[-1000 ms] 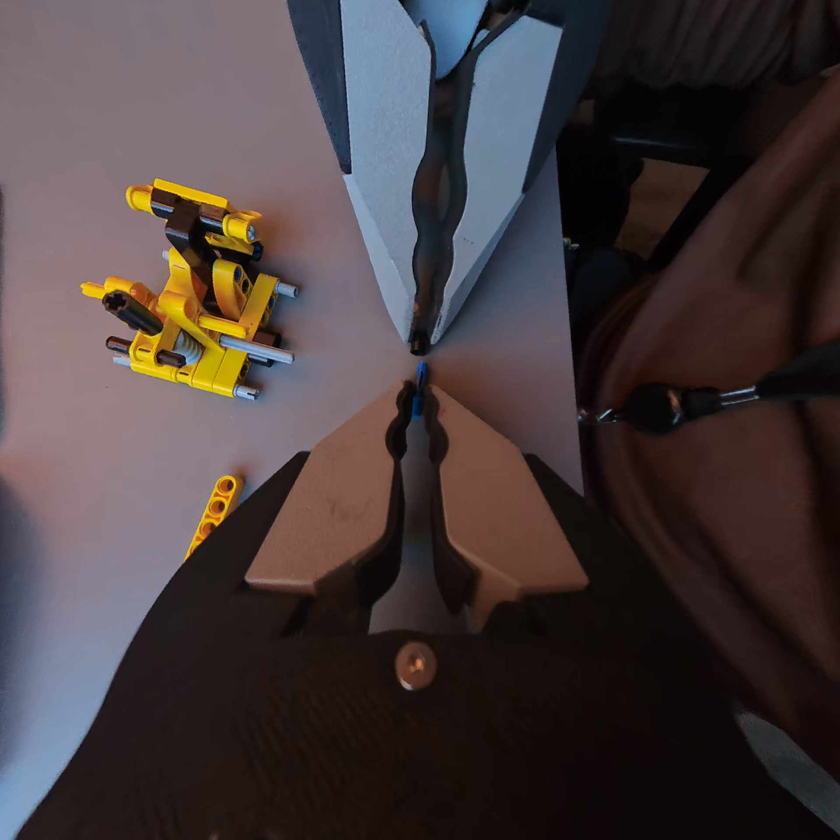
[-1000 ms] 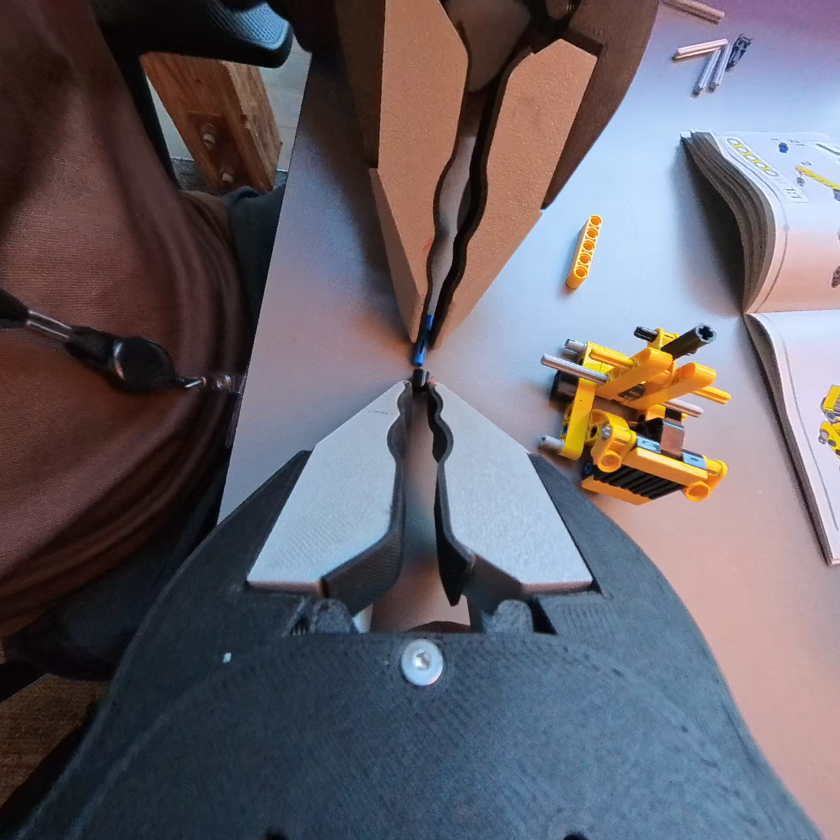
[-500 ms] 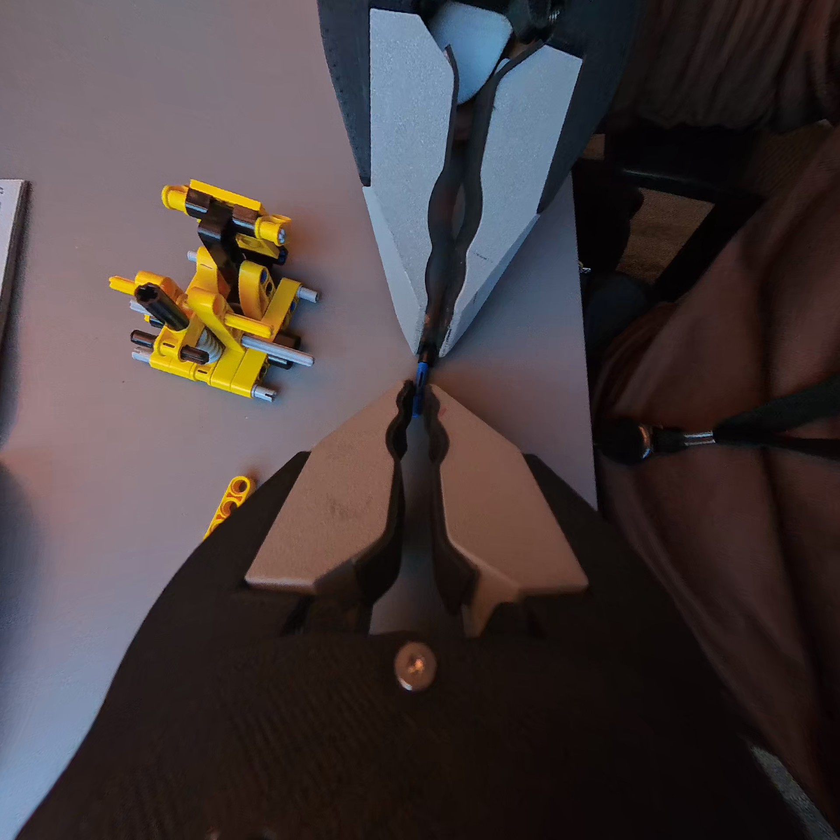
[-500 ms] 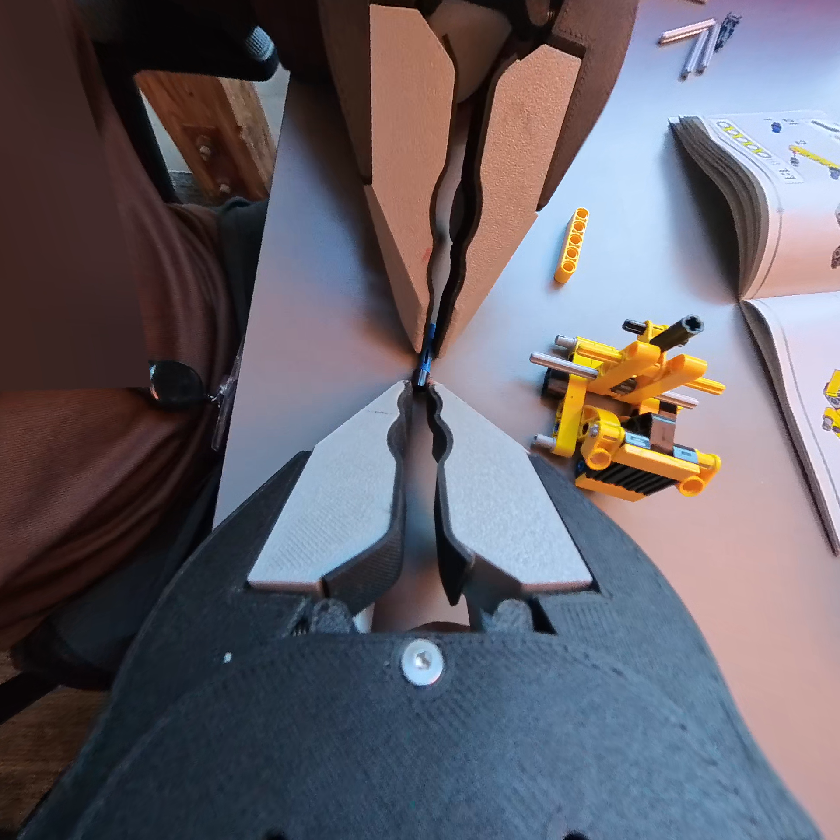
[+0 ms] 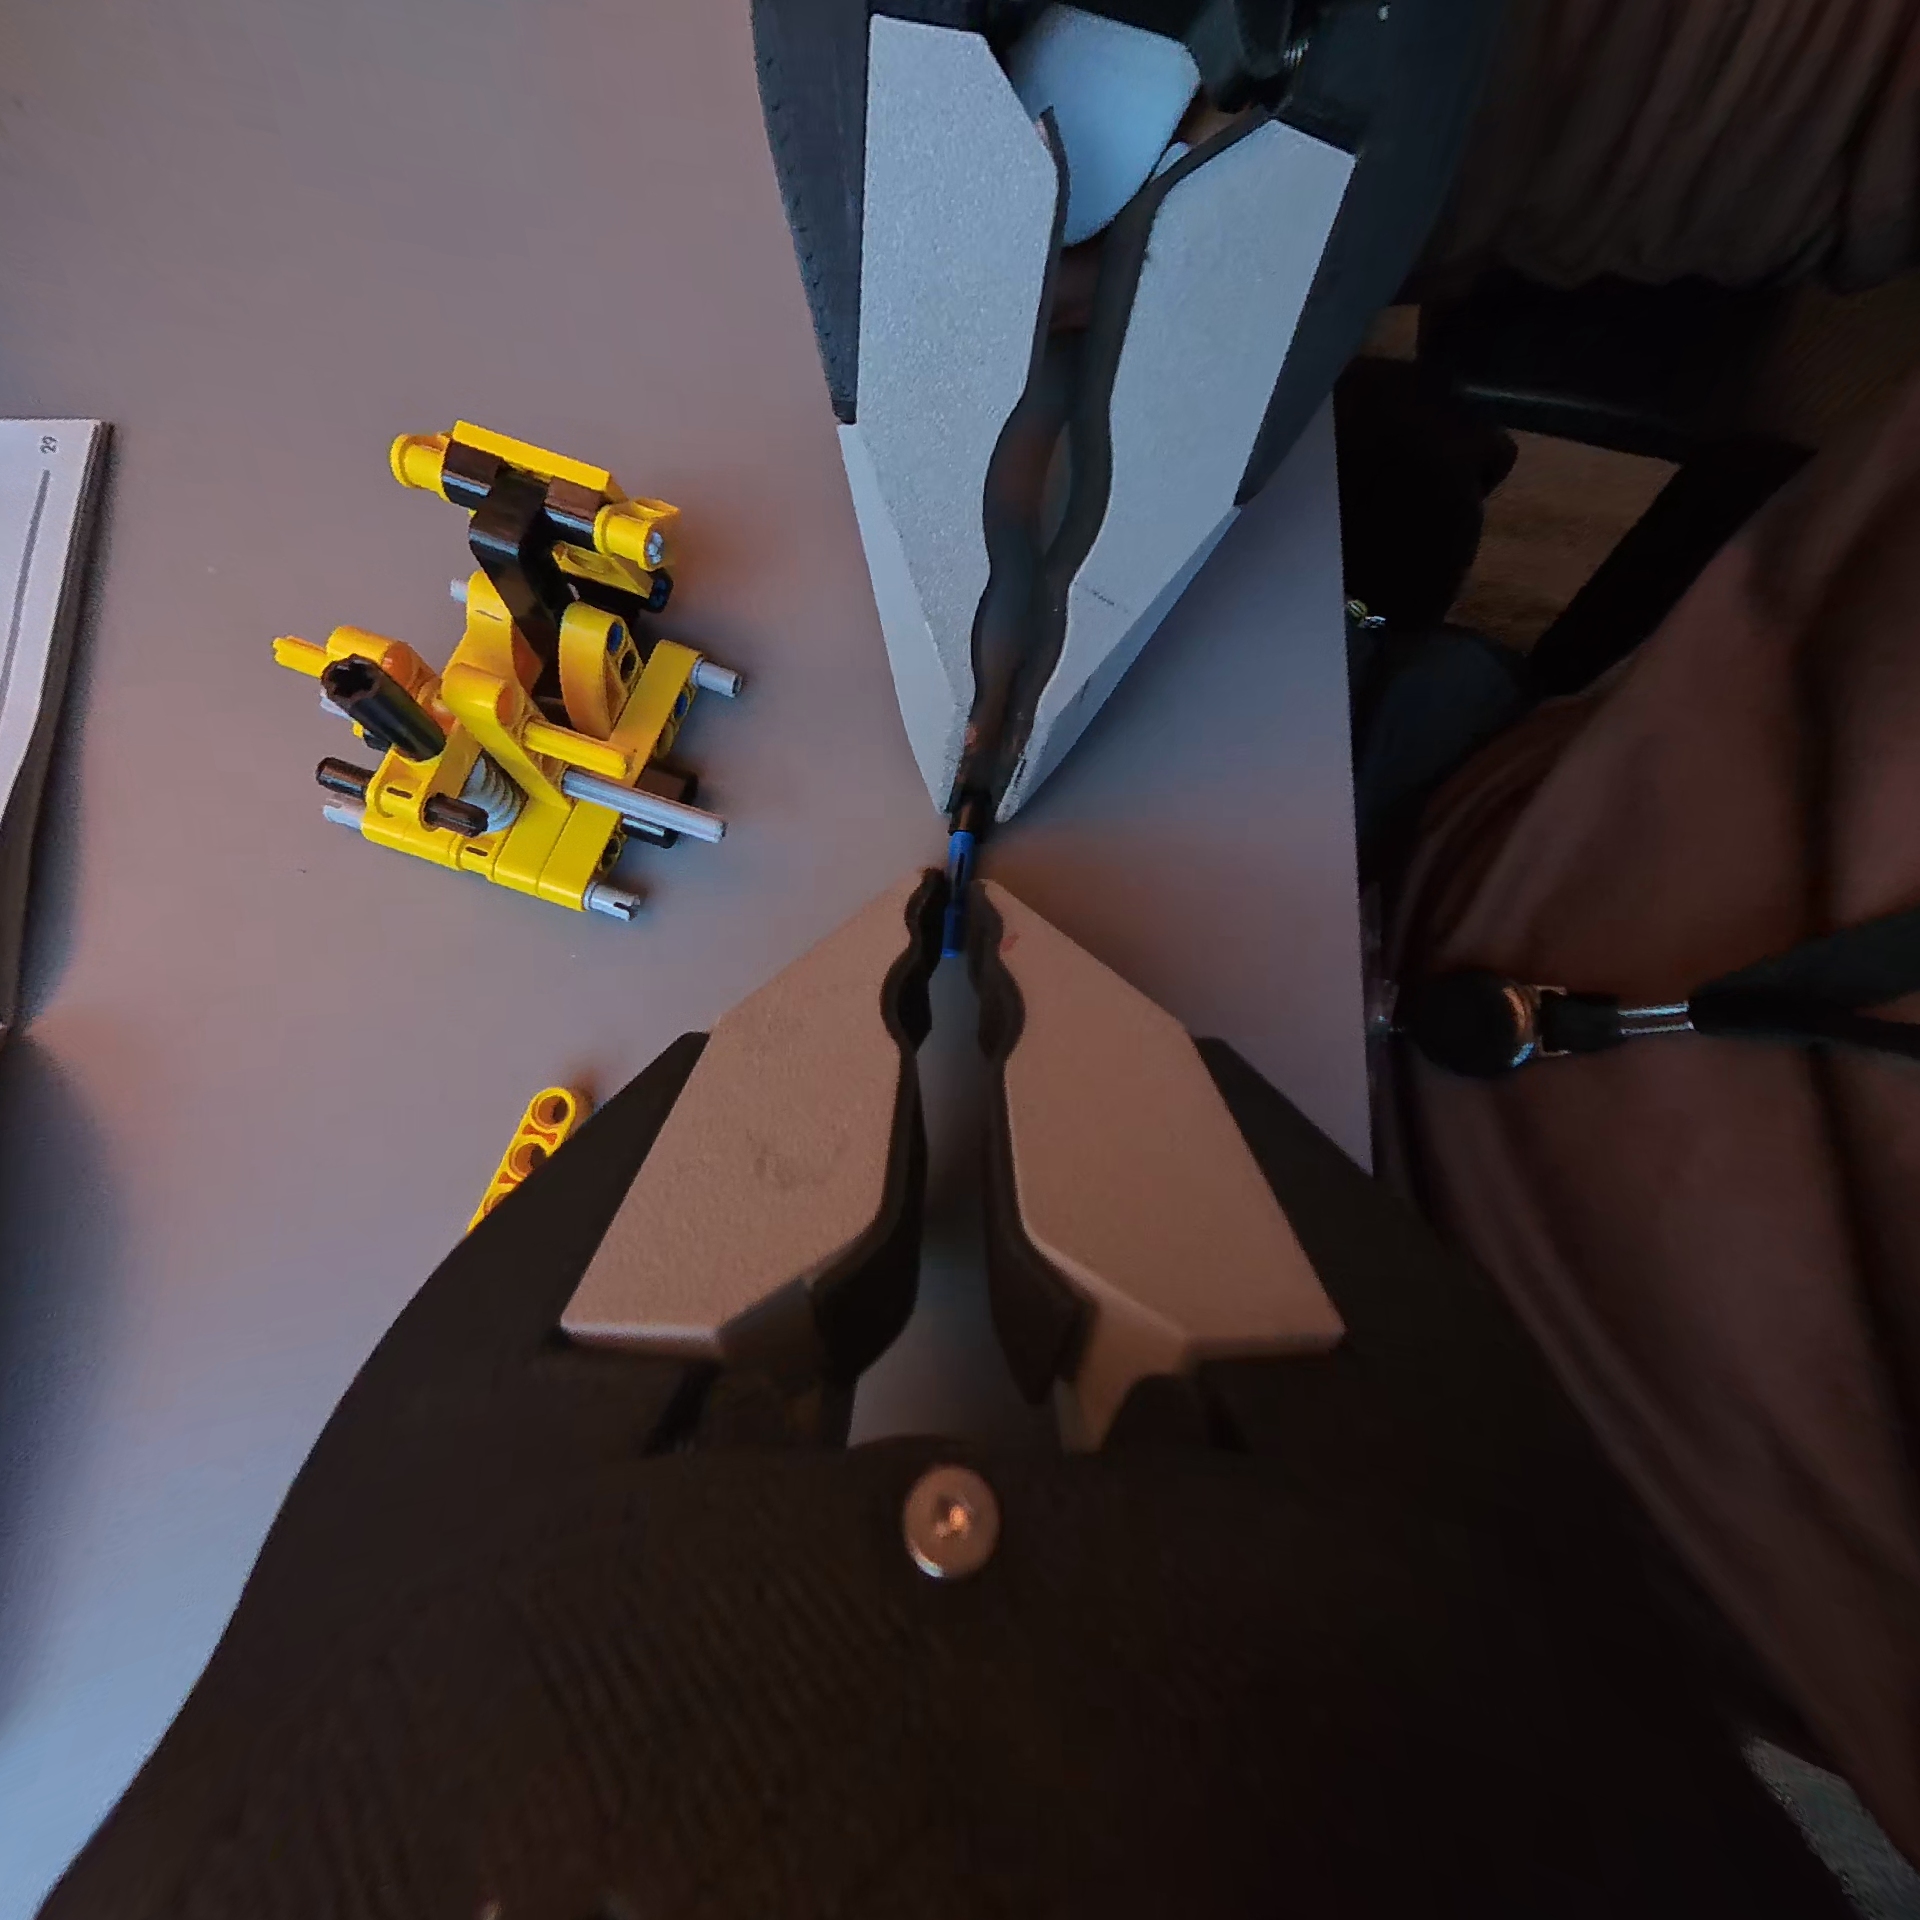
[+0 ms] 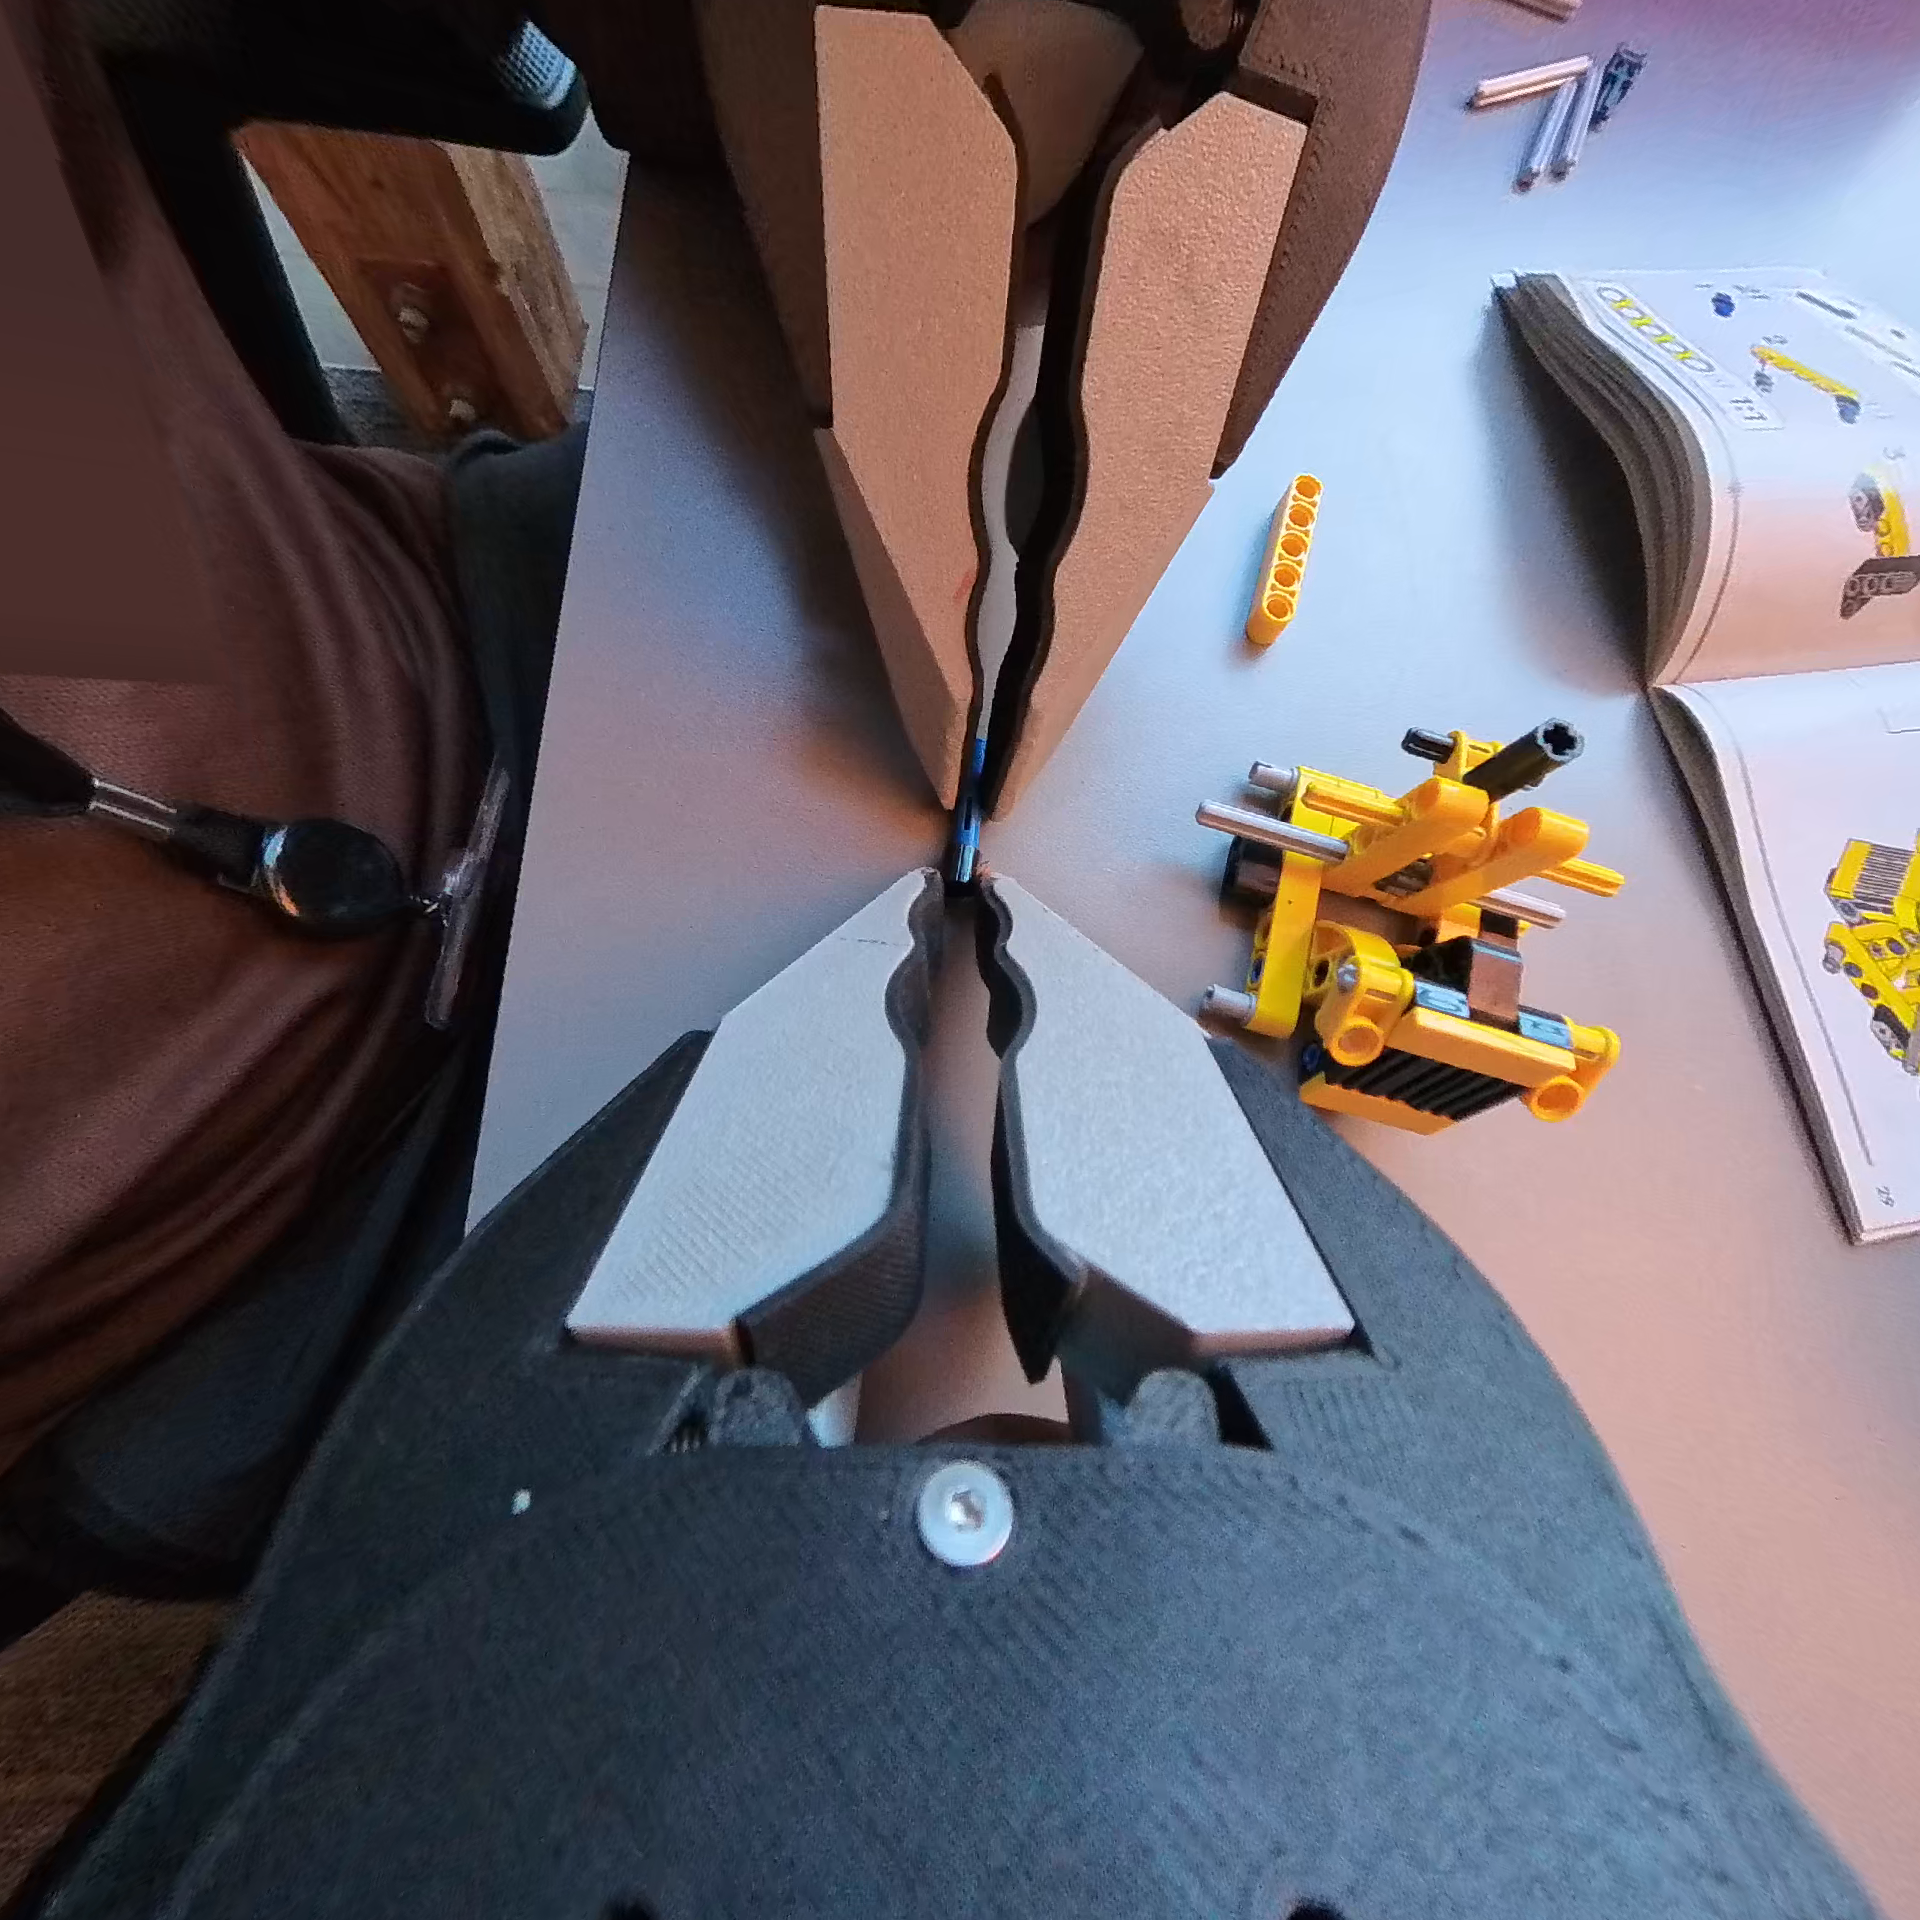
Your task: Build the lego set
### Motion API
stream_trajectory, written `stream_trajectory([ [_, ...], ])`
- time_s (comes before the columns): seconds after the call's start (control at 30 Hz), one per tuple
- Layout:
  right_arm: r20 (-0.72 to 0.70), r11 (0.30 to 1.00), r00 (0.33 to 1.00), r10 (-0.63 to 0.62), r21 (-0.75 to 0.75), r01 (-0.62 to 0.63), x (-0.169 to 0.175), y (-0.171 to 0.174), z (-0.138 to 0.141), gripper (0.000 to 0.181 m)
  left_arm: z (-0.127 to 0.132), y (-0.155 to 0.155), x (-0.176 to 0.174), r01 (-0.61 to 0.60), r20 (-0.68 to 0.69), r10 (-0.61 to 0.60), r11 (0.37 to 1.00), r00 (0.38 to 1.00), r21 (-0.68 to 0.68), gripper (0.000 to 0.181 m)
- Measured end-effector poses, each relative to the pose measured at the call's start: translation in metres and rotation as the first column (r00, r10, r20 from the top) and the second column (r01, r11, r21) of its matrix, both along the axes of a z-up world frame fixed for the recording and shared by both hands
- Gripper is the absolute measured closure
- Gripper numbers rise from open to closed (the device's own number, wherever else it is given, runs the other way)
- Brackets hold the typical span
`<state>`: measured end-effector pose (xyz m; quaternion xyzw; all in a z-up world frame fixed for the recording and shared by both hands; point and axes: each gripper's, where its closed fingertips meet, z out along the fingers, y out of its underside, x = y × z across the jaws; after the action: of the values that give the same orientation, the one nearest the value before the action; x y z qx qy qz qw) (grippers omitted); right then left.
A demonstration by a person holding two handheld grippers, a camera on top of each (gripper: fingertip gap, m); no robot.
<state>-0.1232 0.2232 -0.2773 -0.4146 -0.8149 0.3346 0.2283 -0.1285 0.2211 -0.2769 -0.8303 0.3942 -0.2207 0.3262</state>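
My left gripper (image 5: pixel 951 896) is shut on a small blue pin (image 5: pixel 958 868) that sticks out past its tips. My right gripper (image 6: pixel 961 888) is shut on a small black connector piece (image 6: pixel 962 864). The two grippers meet tip to tip above the grey table (image 5: pixel 260 1299), near its edge. The blue pin's end touches or sits in the black piece (image 5: pixel 968 808); I cannot tell which. In the right wrist view the blue pin (image 6: pixel 975 764) shows between the left gripper's fingers (image 6: pixel 914 520). A yellow and black Lego assembly (image 5: pixel 509 717) lies on the table, apart from both grippers.
A loose yellow beam (image 6: pixel 1285 561) lies near the assembly (image 6: pixel 1403 925). An open instruction booklet (image 6: pixel 1766 644) lies beyond it. Several loose axles (image 6: pixel 1553 114) lie at the far corner. A person in a brown top (image 5: pixel 1714 1143) sits right at the table edge (image 5: pixel 1351 935).
The small gap between the blue pin and the black piece has closed: the two gripper tips have come together. Both stay shut on their parts.
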Motion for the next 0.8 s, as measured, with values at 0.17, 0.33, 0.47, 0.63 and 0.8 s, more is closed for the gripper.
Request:
stream_trajectory([
  [0.17,0.002,1.0,1.0,-0.003,0.0,0.003,-0.0003,0.0003,-0.0001,0.178,-0.0002,0.0004,0.0005,-0.01,0.016,0.01,1.0,1.0,-0.025,0.18],
  [0.33,0.012,1.0,0.999,-0.03,0.001,0.03,-0.0012,0.0004,0.0,0.178,0.0,0.0009,0.0008,-0.044,0.008,0.044,0.999,0.999,-0.016,0.18],
  [0.47,0.037,1.0,0.999,-0.015,0.011,0.014,-0.0015,0.0006,-0.0002,0.178,0.0001,0.001,0.0009,-0.039,0.013,0.039,0.999,0.999,-0.021,0.181],
  [0.63,0.038,0.998,0.999,0.025,-0.052,-0.023,-0.0035,0.0009,-0.0001,0.178,0.0002,0.0013,-0.0001,-0.03,0.03,0.031,0.999,0.999,-0.04,0.181],
  [0.8,0.052,0.996,0.998,0.037,-0.081,-0.033,-0.0038,0.0006,-0.0004,0.177,0.0003,0.002,-0.0005,-0.034,0.038,0.036,0.998,0.999,-0.049,0.181],
])
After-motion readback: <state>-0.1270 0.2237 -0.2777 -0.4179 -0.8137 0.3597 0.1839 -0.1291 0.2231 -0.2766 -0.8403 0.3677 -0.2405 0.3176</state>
